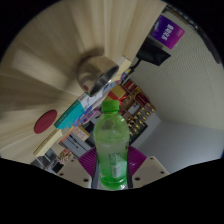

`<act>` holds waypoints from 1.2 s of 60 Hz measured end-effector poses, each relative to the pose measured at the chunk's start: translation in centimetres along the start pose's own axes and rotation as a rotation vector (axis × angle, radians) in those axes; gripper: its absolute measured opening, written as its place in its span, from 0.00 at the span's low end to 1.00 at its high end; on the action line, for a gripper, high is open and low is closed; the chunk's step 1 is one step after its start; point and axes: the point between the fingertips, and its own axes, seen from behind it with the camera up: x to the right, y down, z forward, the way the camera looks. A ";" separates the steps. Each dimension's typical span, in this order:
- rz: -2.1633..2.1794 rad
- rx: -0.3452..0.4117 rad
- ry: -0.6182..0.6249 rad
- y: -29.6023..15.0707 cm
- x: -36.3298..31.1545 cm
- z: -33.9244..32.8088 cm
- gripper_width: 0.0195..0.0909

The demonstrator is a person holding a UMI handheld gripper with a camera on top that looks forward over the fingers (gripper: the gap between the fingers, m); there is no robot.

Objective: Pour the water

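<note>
While the green bottle [112,145] stands clamped in the hand-held gripper [112,172], both purple pads [90,160] pressed to its lower body and the fingers closed to its width, the whole view is tipped hard, so I take it that it is carried well off the desk [45,85] and perhaps being swung toward a pour. Its green cap [110,104] looks to be on, and if so, no water will come out until it is off.

Going from the left: a dark red round thing [44,123] lies on the pale wooden desk, then a clutter of small boxes [75,115] I cannot make out, then a metal cup [100,70] lying beyond the bottle's top. Further right, shelves of packaged goods [140,110] crowd close behind, and a purple sign [168,30] hangs beyond.

The risk I see is a low grip on a tall bottle: tilted further, it may pivot or slip between the pads. The clutter leaves little room near the cup, and a swing could knock it.
</note>
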 end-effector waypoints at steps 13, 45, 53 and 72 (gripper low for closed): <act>-0.051 0.006 -0.034 -0.5 -0.5 0.5 0.29; 2.268 0.000 -0.144 0.1 -5.5 1.8 0.29; 2.377 -0.048 -0.251 1.3 -8.0 2.5 0.29; 2.280 -0.027 -0.232 -0.6 -10.7 2.6 0.29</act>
